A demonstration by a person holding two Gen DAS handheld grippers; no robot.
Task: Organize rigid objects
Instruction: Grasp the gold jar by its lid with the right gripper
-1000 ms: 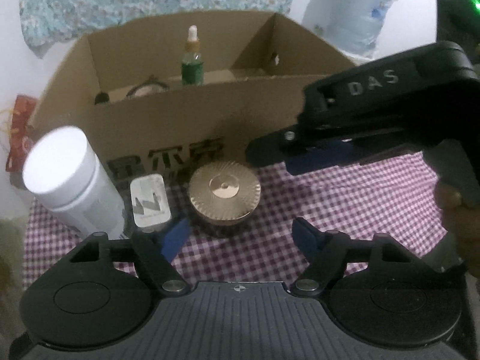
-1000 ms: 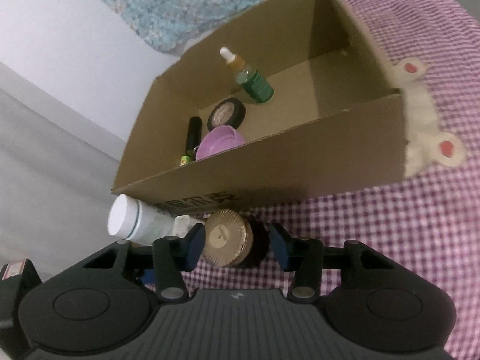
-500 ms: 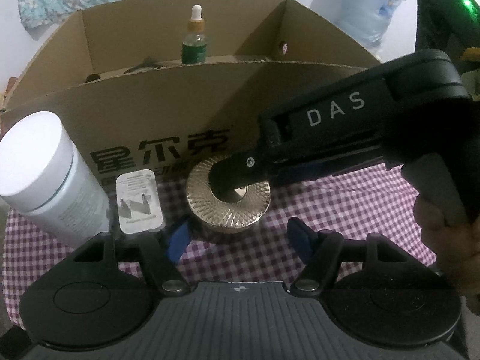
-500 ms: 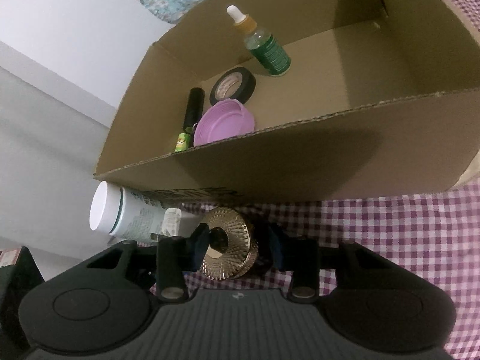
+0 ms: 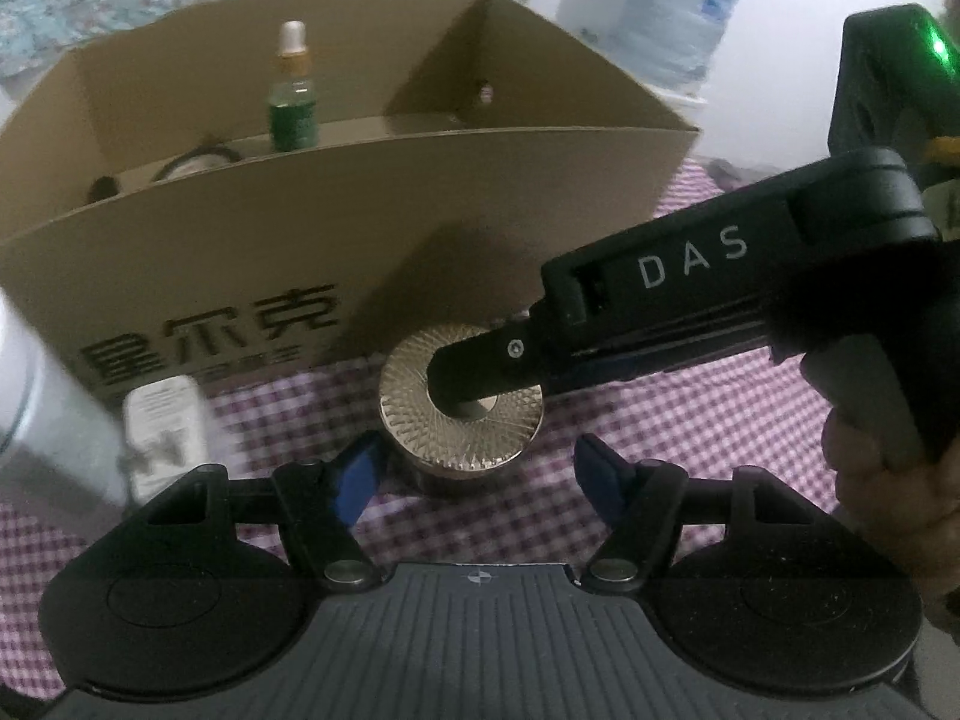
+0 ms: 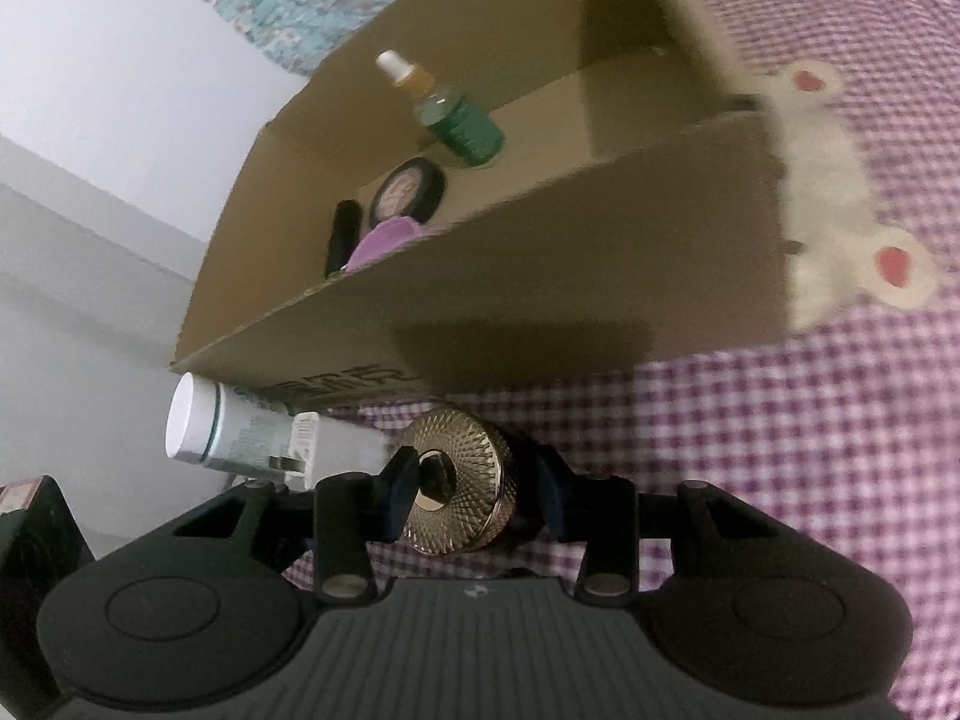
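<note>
The right gripper [image 6: 471, 498] clamps a gold-lidded jar [image 6: 459, 480] on the checked cloth [image 6: 780, 450], its fingers covering the jar's dark sides. The left gripper [image 5: 474, 474], jaws apart and empty, hovers beside it. Behind, a cardboard box [image 5: 420, 210] half-hides a green dropper bottle [image 5: 292, 102]; a blurred white plug [image 5: 165, 426] lies nearby.

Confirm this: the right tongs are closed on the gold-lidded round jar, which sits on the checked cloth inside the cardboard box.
Wrong in one respect: the gold-lidded round jar sits on the checked cloth outside the cardboard box, before its front wall. The right wrist view shows it, with the right tongs closed on it.
</note>
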